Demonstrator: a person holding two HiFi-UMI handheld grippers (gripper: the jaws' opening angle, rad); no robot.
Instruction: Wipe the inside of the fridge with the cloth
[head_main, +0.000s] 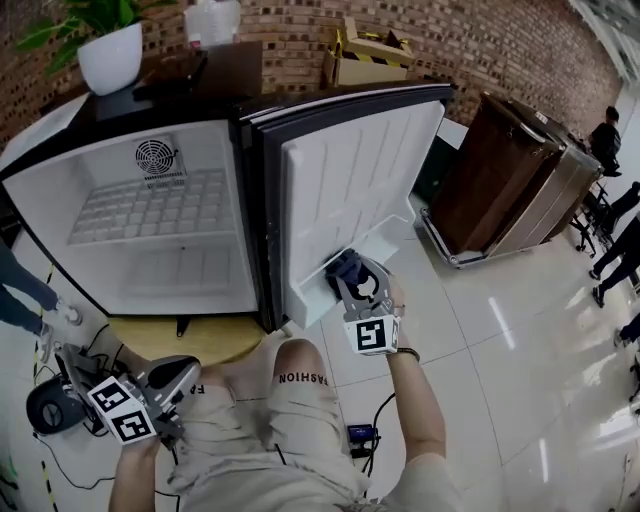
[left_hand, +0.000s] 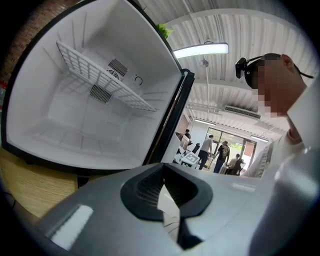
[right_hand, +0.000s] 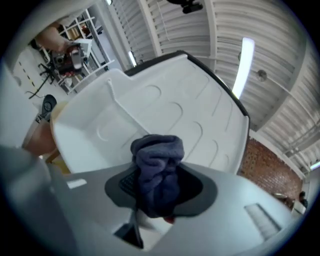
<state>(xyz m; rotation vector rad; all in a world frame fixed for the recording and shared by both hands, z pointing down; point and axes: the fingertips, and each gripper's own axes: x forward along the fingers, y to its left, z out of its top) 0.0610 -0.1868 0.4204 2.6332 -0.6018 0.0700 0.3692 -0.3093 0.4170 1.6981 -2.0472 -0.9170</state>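
A small fridge (head_main: 150, 220) stands open on a round wooden table (head_main: 200, 340), its white inside bare except for a wire shelf (head_main: 150, 205). Its door (head_main: 350, 170) is swung out to the right. My right gripper (head_main: 352, 282) is shut on a bunched dark blue cloth (head_main: 345, 268), which is at the door's lower shelf (head_main: 320, 290). The right gripper view shows the cloth (right_hand: 157, 165) sticking out past the jaws toward the white door liner (right_hand: 165, 110). My left gripper (head_main: 185, 372) hangs low by the knee, shut and empty. It (left_hand: 162, 200) faces the fridge cavity (left_hand: 90, 115).
A white plant pot (head_main: 110, 55) sits on top of the fridge. A cardboard box (head_main: 365, 55) is behind it and a brown cabinet (head_main: 500, 170) to the right. Cables (head_main: 60, 400) lie on the floor at left. People (head_main: 610, 130) stand at the far right.
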